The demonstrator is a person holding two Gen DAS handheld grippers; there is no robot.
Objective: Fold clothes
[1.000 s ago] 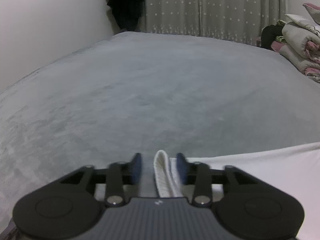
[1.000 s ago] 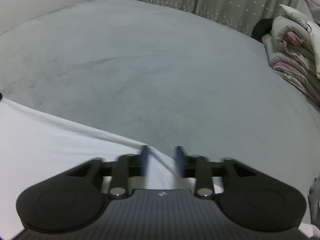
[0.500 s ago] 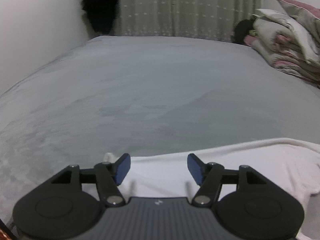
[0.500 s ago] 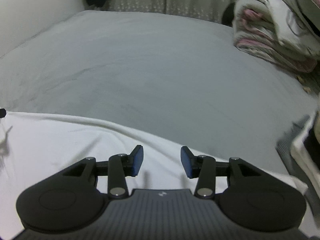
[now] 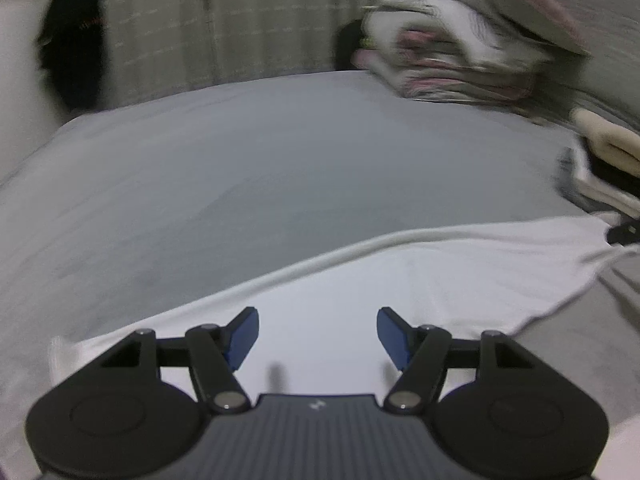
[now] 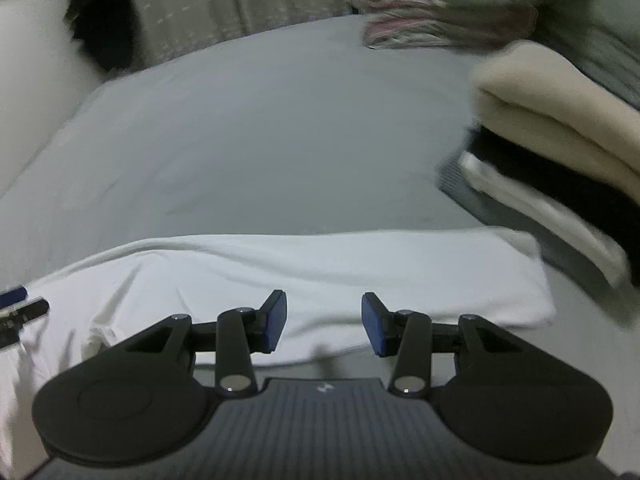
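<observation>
A white garment (image 5: 400, 280) lies flat on the grey bed (image 5: 260, 168), its folded edge running across both views; it also shows in the right wrist view (image 6: 340, 268). My left gripper (image 5: 318, 332) is open and empty, above the garment. My right gripper (image 6: 323, 322) is open and empty, above the garment's near edge. The left gripper's tip shows at the left edge of the right wrist view (image 6: 20, 312), and the right gripper's tip at the right edge of the left wrist view (image 5: 622, 234).
A stack of folded clothes, cream on top (image 6: 560, 132), sits on the bed to the right. A pile of quilts and pillows (image 5: 460, 56) lies at the far right. Curtains (image 5: 220, 20) and a dark hanging garment (image 5: 72, 52) are at the back.
Both grippers opened and let go of the garment's edge, then pulled back and turned right. The garment now lies folded on the bed.
</observation>
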